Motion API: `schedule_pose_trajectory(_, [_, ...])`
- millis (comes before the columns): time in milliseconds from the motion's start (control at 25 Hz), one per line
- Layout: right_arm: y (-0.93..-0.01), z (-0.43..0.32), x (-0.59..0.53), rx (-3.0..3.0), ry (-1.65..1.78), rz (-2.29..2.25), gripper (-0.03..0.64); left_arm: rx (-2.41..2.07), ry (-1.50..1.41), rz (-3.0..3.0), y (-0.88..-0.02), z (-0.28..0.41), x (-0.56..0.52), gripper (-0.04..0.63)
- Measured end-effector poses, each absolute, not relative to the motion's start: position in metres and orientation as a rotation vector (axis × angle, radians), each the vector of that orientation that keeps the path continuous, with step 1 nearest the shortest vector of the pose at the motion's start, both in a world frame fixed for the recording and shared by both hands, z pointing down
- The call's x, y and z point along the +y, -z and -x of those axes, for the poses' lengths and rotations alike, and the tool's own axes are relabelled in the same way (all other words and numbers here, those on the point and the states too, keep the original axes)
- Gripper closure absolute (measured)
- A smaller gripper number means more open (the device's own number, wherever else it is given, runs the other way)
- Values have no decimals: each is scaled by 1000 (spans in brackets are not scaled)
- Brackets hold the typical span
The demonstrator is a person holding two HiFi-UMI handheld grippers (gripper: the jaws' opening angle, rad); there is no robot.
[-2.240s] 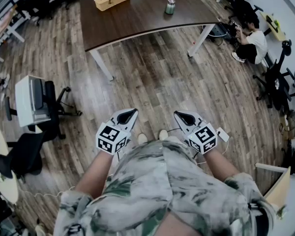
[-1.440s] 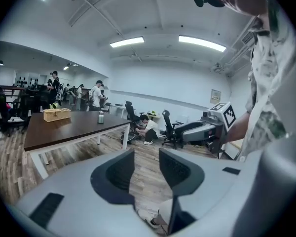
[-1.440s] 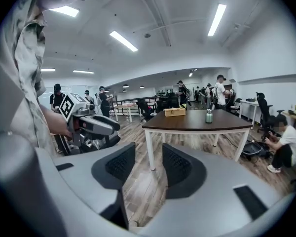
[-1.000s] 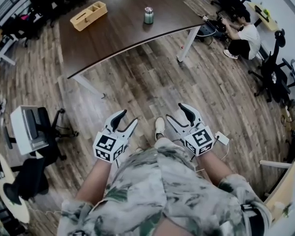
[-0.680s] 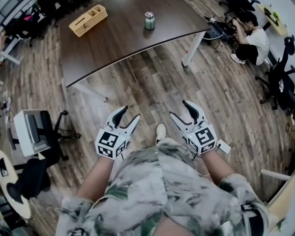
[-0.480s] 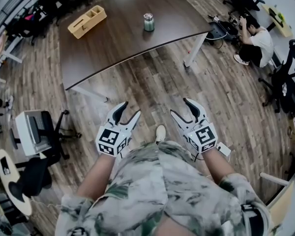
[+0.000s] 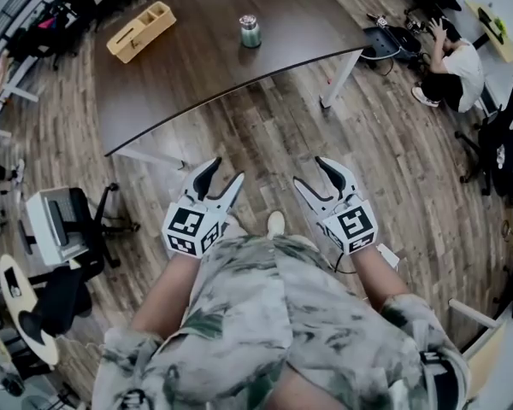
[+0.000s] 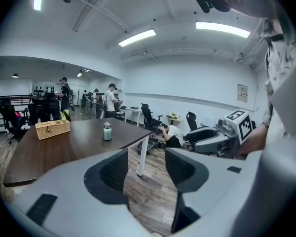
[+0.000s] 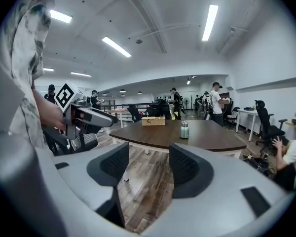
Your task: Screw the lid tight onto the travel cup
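Observation:
The travel cup [image 7: 250,31], pale green with a silver lid, stands upright on the dark wooden table [image 7: 197,67], far ahead of both grippers. It also shows in the left gripper view [image 8: 107,131] and the right gripper view [image 9: 184,129]. My left gripper [image 7: 223,172] and right gripper [image 7: 310,172] hang side by side over the wood floor, in front of my body. Both are open with nothing between the jaws. The left jaws have just been opening a little, the right jaws closing a little.
A wooden box [image 7: 141,31] sits on the table left of the cup. A person [image 7: 449,62] crouches on the floor by the table's right end, among office chairs [image 7: 496,135]. A small desk and chair [image 7: 60,220] stand at my left.
The table and cup have come nearer in the head view. Both grippers went forward with me and keep their places in front of my body.

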State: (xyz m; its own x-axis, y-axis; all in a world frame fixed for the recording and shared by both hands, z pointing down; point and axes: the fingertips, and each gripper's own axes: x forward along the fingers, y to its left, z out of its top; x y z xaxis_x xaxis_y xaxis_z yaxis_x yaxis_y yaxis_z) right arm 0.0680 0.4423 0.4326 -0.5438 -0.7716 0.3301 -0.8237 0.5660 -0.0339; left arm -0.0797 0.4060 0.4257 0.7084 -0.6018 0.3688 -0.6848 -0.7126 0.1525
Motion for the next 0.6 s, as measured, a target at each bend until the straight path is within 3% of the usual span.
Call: schedule_pose_trajectory(600, [-443, -80, 357, -2472, -296, -1352, 356, -968, -395, -2655, -446, 54, 304, 367])
